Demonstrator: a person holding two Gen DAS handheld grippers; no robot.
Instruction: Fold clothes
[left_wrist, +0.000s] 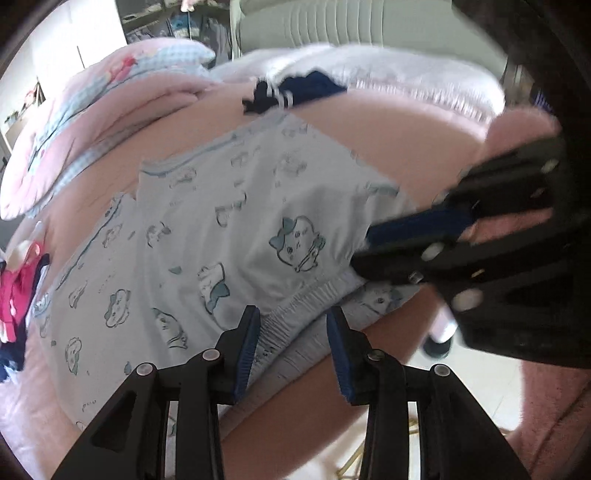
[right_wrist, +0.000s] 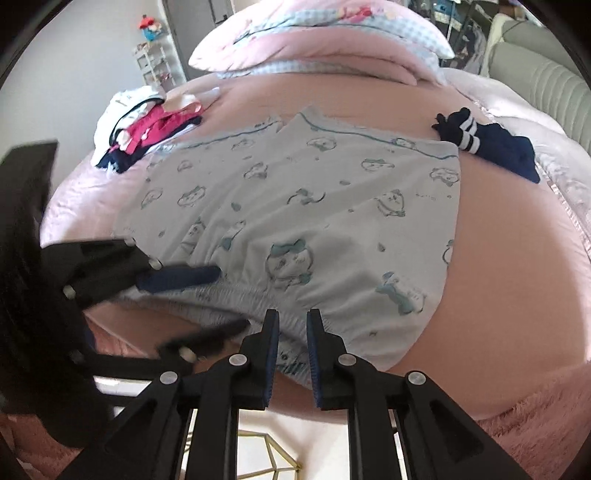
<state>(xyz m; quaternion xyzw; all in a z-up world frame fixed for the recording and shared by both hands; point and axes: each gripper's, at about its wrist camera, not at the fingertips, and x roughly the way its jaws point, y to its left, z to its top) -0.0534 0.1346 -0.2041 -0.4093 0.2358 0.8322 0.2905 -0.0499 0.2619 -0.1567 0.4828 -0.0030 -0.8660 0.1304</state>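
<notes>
- pyjama trousers (right_wrist: 295, 206), pale blue with cartoon prints, lie spread flat across the middle of the bed (right_wrist: 498, 258); their gathered waistband sits at the near edge, just in front of both tongs.
- bed is covered in a pink sheet and takes up most of both views.
- folded pink and blue checked quilt (right_wrist: 321, 33) lies at the far end of the bed, well apart from the trousers.
- pile of clothes (right_wrist: 147, 129) in white, pink and navy sits on the far left part of the bed in the right wrist view, near the trouser legs.
- navy garment with white stripes (right_wrist: 487, 147) lies to the far right, just beside the trousers' far corner.
- left tongs (left_wrist: 291, 354) stand partly open over the waistband; the fabric lies between and under the blue pads, which do not press on it.
- right tongs (right_wrist: 291, 354) stand with a narrow gap between the pads, above the waistband edge; nothing is pinched between them.
</notes>
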